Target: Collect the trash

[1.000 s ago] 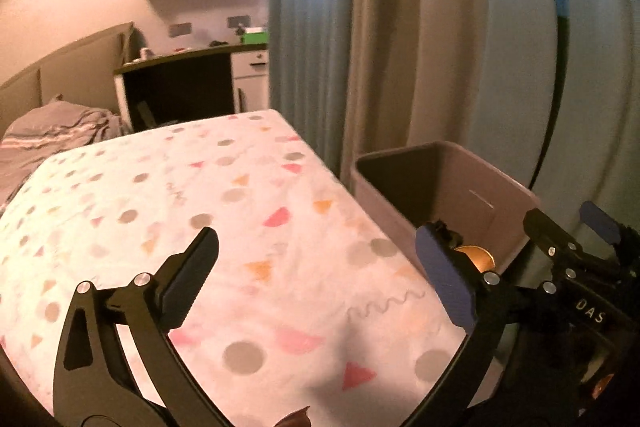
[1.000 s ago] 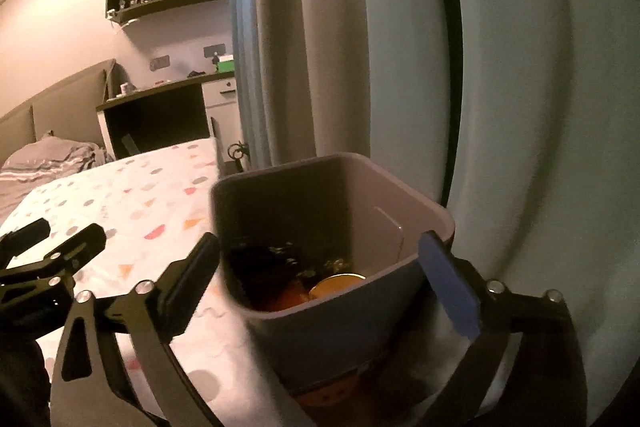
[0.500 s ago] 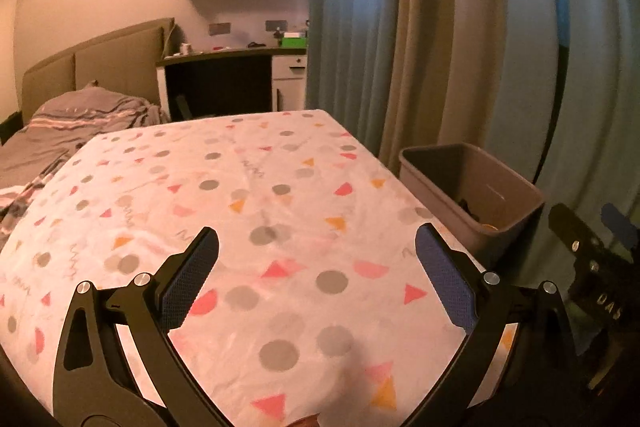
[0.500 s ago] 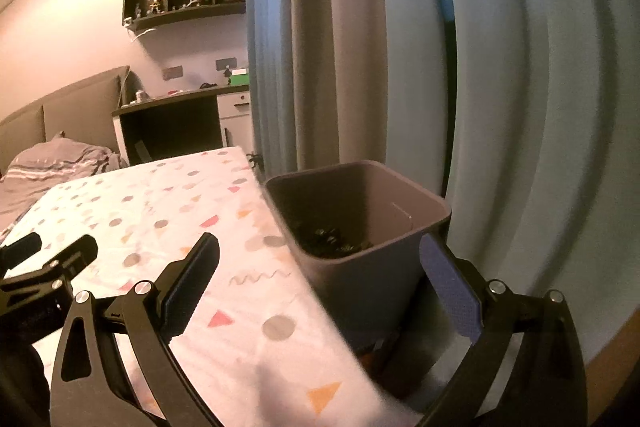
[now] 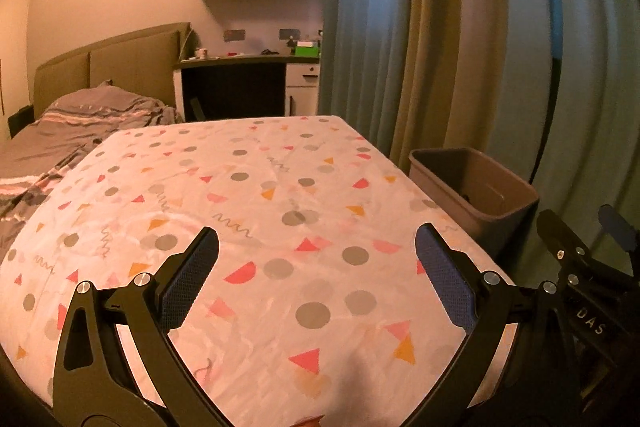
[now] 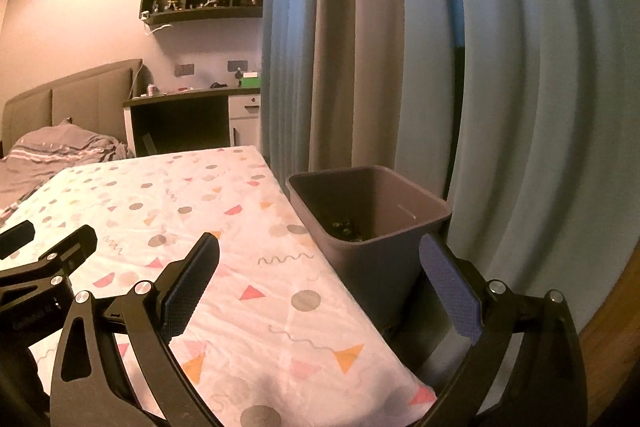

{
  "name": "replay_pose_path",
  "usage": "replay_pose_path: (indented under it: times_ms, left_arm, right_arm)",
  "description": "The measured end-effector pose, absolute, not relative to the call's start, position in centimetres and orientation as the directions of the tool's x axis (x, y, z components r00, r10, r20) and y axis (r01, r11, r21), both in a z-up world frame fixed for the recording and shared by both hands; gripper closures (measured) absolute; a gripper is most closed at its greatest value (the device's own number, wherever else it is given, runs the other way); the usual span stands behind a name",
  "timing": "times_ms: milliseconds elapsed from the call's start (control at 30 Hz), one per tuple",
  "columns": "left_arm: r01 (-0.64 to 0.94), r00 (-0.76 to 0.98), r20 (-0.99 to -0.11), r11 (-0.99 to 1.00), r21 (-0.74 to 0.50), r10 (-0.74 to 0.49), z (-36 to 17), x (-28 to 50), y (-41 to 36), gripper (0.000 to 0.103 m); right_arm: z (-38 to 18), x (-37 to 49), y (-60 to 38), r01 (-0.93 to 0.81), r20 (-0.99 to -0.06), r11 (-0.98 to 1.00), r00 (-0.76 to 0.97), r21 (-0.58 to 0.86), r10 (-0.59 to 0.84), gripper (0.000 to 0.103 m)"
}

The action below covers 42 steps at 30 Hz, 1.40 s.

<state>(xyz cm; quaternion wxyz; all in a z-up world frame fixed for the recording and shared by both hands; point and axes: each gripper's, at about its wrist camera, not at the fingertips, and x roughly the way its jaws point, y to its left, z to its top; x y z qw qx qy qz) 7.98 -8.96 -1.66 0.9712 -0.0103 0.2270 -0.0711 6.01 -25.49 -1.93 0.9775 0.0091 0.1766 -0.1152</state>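
While both tools hang above the patterned cloth, nothing is being carried: the left hand-held gripper (image 5: 316, 267) is spread wide with only tablecloth between its blue pads, and the right hand-held gripper (image 6: 320, 275) is spread just as wide, its right pad near the bin's corner. The table (image 5: 280, 187) shows only dots, triangles and squiggles on its cloth; no loose rubbish is visible on it from either view. The trash (image 6: 346, 229) that can be seen lies as a small dark heap at the bottom of the bin (image 6: 400, 259), which stands on the floor just beside the table's right edge, in front of the curtains (image 6: 360, 67). Those bits are too small and dim to identify. My guess is they are light scraps, soft or crumply, best pinched gently across the middle if any more turn up. The bin itself looks like stiff plastic; its rim would be the place to grip. At far left sits a bed (image 5: 80, 131) with rumpled grey covers.
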Motion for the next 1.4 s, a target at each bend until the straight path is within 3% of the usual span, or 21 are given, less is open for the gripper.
replay_pose_path:
  times_ms: [1400]
  left_arm:
    - [0.113, 0.897, -0.424, 0.992, -0.054, -0.125, -1.5, 7.4, -8.5, 0.006]
  right_arm:
    - [-1.7, 5.9, -24.4, 0.211, -0.336, 0.977, 0.919, -0.024, -0.206, 0.007]
